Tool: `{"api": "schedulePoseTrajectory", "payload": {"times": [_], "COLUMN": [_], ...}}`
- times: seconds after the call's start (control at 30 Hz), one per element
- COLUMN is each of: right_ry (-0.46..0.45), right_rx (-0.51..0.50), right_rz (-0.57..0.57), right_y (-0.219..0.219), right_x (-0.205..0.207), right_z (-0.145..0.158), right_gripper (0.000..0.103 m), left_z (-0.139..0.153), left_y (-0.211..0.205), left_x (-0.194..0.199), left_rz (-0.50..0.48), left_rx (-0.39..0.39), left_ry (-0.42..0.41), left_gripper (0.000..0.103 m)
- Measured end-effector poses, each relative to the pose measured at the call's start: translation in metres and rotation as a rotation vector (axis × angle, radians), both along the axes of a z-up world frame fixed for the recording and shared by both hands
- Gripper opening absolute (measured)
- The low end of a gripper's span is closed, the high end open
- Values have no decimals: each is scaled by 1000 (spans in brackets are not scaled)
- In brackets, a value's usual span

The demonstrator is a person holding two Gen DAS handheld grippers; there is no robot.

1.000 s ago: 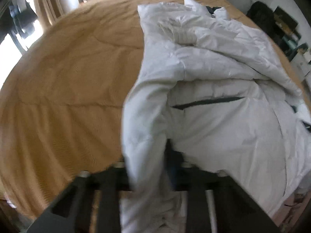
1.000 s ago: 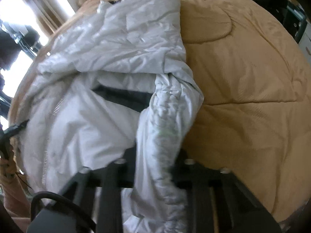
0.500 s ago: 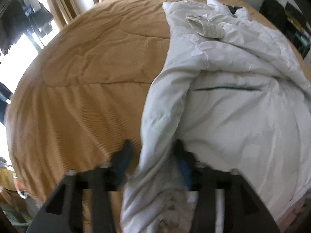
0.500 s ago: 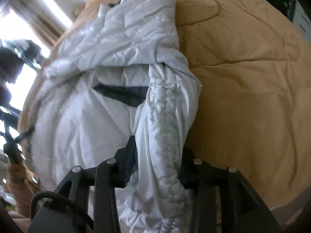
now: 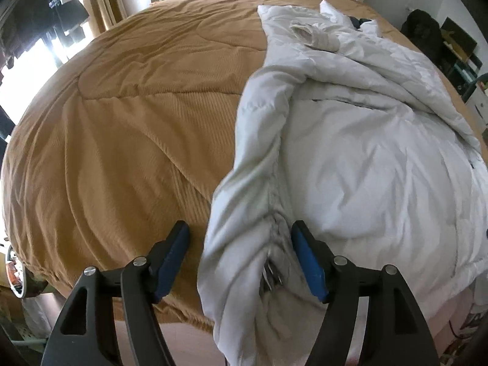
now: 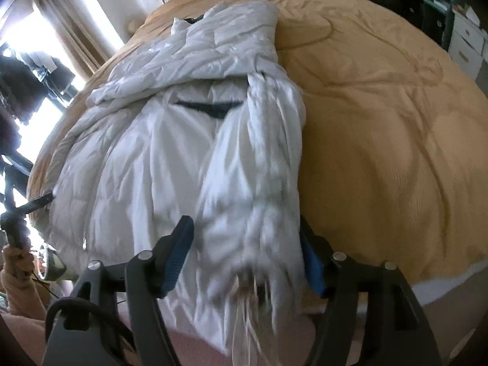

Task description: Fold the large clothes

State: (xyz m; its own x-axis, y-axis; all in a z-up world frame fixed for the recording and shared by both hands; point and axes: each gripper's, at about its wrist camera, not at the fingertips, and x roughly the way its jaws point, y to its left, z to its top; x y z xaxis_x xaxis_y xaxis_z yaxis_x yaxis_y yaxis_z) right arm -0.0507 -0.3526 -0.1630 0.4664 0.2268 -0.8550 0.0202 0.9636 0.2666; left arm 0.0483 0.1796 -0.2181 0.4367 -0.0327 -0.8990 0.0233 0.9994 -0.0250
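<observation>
Left wrist view: a bed fills most of the frame, covered by a tan quilted bedspread (image 5: 128, 128) – ribbed fabric, stitched in broad panels. Beyond the bedspread's far left corner hang tan curtains (image 5: 103, 3) beside a bright window; past its far right edge stands dark shelving (image 5: 457, 52) against a pale wall.

A white puffer jacket (image 5: 366, 158) lies on the right half of the bedspread in this view, its long axis running from the near edge toward the headboard. A rumpled sleeve (image 5: 253, 183) runs along the jacket's left side and drapes over the near edge of the bedspread. A dark pocket slit (image 6: 213, 108) crosses the jacket's front.

The left gripper (image 5: 241, 256) has its blue-padded fingers spread wide on either side of the sleeve end, not pinching it. In the right wrist view the right gripper (image 6: 247, 256) is likewise spread wide around the jacket's other sleeve (image 6: 268, 183) – the cloth there is blurred. The right-hand finger is partly hidden behind the fabric.
</observation>
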Motion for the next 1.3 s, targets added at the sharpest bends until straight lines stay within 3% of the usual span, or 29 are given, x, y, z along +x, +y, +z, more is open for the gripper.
{"api": "schedulePoseTrajectory", "payload": {"times": [0.1,0.17,0.2,0.23,0.27,0.33,0.53,0.8,0.93,1.1,1.3], "right_ry": [23,6,-7,-13,-20,-51,-131,-213,-256,-303,-312], "right_rx": [74,78,66,55,41,15,8,10,17,80,112], "right_rz": [9,17,31,41,58,84,106,104,83,36,-3], "right_y": [1,6,12,17,24,33,33,28,25,8,-6], "right_x": [-15,-17,-17,-16,-14,-13,-10,10,26,64,146], "right_z": [-11,-15,-16,-15,-13,-2,37,77,94,115,133], "right_gripper": [69,64,43,29,25,15,11,10,9,9,9], "left_z": [-4,-5,-6,-4,0,6,30,92,118,134,146], "left_y": [-4,-11,-15,-19,-21,-21,-12,-17,-22,-23,-29], "left_x": [-3,-6,-6,-6,-6,-6,1,27,58,115,204], "left_rz": [-9,-22,-28,-35,-39,-37,-27,-48,-60,-47,-14], "left_rx": [-44,-45,-34,-32,-30,-37,-90,-108,-120,-165,-205], "left_ry": [15,28,31,27,24,16,-15,-163,-218,-219,-224], "left_gripper": [70,51,47,33,25,22,22,22,22,22,22]}}
